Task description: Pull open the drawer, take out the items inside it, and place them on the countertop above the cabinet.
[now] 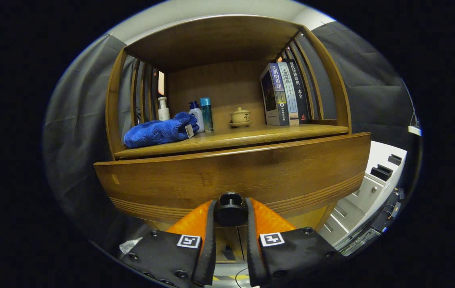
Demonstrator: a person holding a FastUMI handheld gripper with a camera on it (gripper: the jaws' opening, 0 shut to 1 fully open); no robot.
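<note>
Wooden cabinet (231, 176) takes up centre frame, drawer front (251, 176) as a wide bowed panel across the middle. Left to right on the countertop (247, 138) above it: blue towel (159, 132) at mid-left, white pump bottle (163, 109) behind it, white bottle with blue cap (197, 116), teal-capped bottle (206, 114), small lidded teacup on a saucer (240, 117) at centre, books (285, 93) standing upright at upper right. White unit (375, 176) at right edge, beyond the cabinet.

Gripper (230, 214) at bottom centre; fingers pressed in on the dark round knob (230, 209) at the drawer's lower edge, one on each side, both look to be touching it. So pinching the knob, not spread.

Drawer front stands out forward of the shelf edge, so it looks at least partly pulled; the inside can't be seen from this angle, and the items in it are hidden.

Step in hand, by my read: pulling the drawer. To do it well: keep the pinch firm and centred on the knob, pull straight back along the slide, level, no twist or lift, or the fingers may slip off the round knob or the drawer may bind. Go steady so items don't slide. Open far enough to reach in from above. Free countertop space sits between teacup and books, also in front of the bottles.
</note>
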